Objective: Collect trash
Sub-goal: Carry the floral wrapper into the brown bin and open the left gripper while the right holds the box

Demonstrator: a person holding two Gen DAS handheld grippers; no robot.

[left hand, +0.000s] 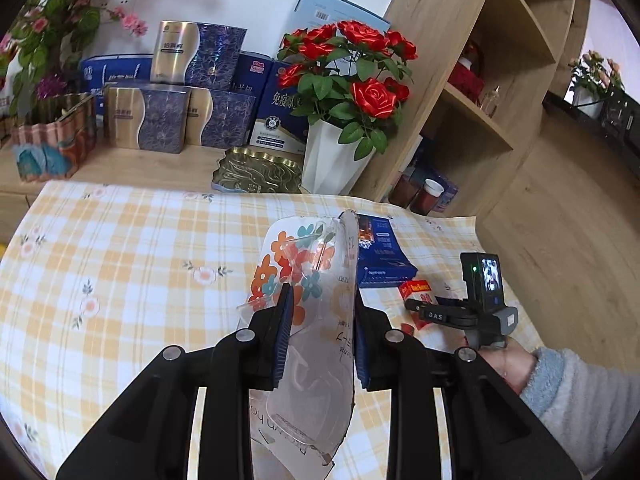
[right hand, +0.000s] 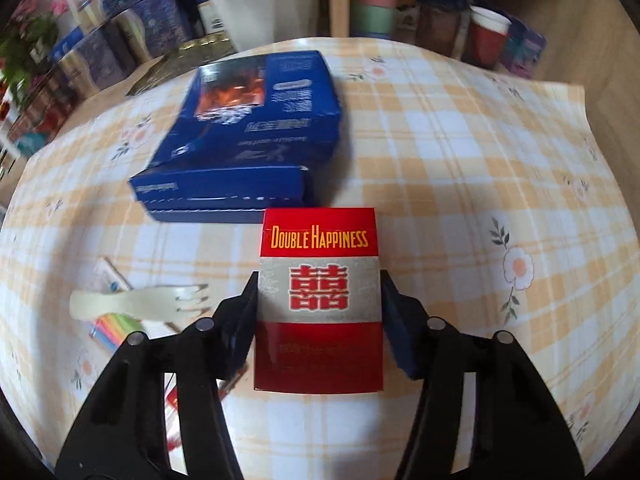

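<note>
My left gripper (left hand: 322, 292) is shut on a clear plastic wrapper (left hand: 304, 248) printed with orange and teal flowers, held up above the checked tablecloth (left hand: 120, 260). My right gripper (right hand: 319, 280) points steeply down at the table, with both pads against the sides of a red cigarette pack (right hand: 320, 240) lying flat. In the left wrist view that gripper (left hand: 424, 308) and a sleeved hand appear at the right, beside the red pack (left hand: 414, 288). A blue box (right hand: 248, 120) lies just beyond the pack. A pale plastic fork (right hand: 132, 302) and a coloured wrapper (right hand: 116, 328) lie left of it.
Behind the table stand a white pot of red roses (left hand: 340, 160), a gold tin (left hand: 256, 172) and several stacked gift boxes (left hand: 180, 92). A wooden shelf unit (left hand: 472, 120) rises at the right, with paper cups (right hand: 488, 32) on its bottom shelf.
</note>
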